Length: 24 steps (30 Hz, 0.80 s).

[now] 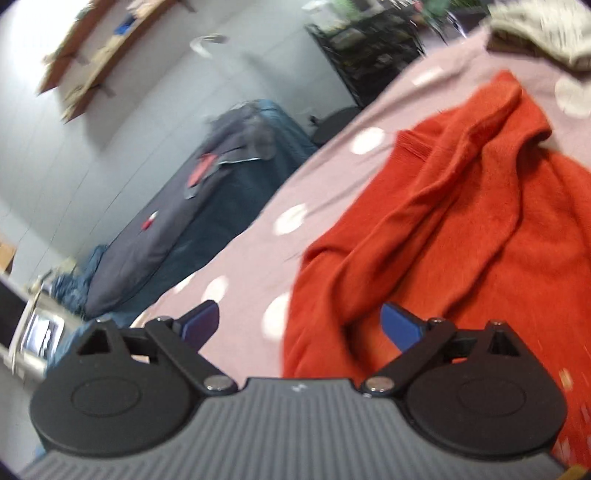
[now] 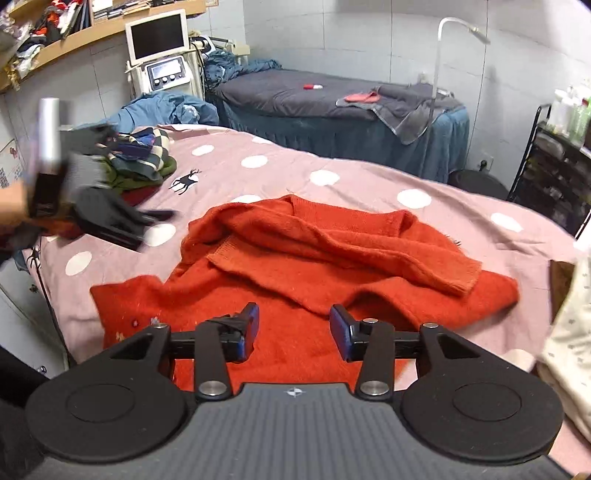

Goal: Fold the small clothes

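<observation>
A crumpled orange-red sweater [image 2: 314, 254] lies on the pink polka-dot bedspread [image 2: 280, 166], sleeves folded over its body. It also shows in the left wrist view [image 1: 461, 236]. My right gripper [image 2: 293, 326] is open and empty, hovering just above the sweater's near hem. My left gripper [image 1: 299, 323] is open and empty, tilted, over the sweater's left edge and the bedspread [image 1: 258, 229]. The left gripper also appears blurred in the right wrist view [image 2: 110, 218], left of the sweater.
A pile of folded clothes [image 2: 140, 158] sits at the bed's far left. A cream garment [image 2: 569, 354] lies at the right edge, also seen in the left wrist view [image 1: 546, 33]. A dark treatment bed [image 2: 332, 107], a machine with a screen [image 2: 159, 55] and a black rack [image 2: 554, 173] stand behind.
</observation>
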Motion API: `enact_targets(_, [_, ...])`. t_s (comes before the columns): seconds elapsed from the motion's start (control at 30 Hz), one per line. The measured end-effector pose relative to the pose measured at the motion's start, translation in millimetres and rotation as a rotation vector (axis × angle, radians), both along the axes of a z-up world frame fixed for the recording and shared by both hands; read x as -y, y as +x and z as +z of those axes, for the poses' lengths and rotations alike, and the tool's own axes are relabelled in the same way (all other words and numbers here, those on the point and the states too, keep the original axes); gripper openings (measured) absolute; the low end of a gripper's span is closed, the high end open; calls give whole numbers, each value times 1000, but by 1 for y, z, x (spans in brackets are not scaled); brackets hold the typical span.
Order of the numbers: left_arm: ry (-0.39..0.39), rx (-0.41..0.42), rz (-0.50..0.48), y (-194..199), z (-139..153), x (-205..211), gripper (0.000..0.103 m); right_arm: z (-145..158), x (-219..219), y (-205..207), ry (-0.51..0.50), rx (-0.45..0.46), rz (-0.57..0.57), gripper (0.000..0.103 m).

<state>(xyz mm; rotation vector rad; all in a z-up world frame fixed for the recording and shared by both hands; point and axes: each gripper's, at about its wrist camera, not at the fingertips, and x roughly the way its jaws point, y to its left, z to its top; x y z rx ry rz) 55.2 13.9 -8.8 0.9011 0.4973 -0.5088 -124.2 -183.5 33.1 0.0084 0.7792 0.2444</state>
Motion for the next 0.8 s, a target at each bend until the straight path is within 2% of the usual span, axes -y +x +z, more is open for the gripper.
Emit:
enact_targets(0.1, [61,-6,-50,21,-36,46,78,-2,-9,2,24,-21,21,74])
enact_targets(0.17, [99,-63,1,43,-64,67,54,-2,-12,-7,34,-24,27,74])
enact_targets(0.2, [111,-101,19,54,-75,72,21,-3,-11,-11,36,-29,25,74])
enact_targets(0.23, [104,-138,32,61,-83,72,8,-4,-10,-15,39,-37,18,74])
enact_targets(0.3, [18,-138,86,70,-79,63,8,-8,-4,-21,39,-60,-3,74])
enact_targets(0.37, [-101,-120,154,72,-52,34,7,-12,3,-22,22,-74,-33,74])
enact_targets(0.47, [-201,-25,290,84,-13,-17,7,-18,9,-17,-40,-72,-64,74])
enact_targets(0.53, [-228,38,418,95,10,-65,7,-22,4,-7,-66,-61,-52,74])
enact_targets(0.6, [-232,69,552,107,18,-112,7,-27,-8,8,-90,-35,-15,74])
enact_targets(0.7, [-225,19,694,116,6,-172,7,-35,-39,36,-110,28,95,73])
enact_targets(0.8, [-196,-30,755,111,-16,-203,8,-52,-78,70,-153,74,230,73])
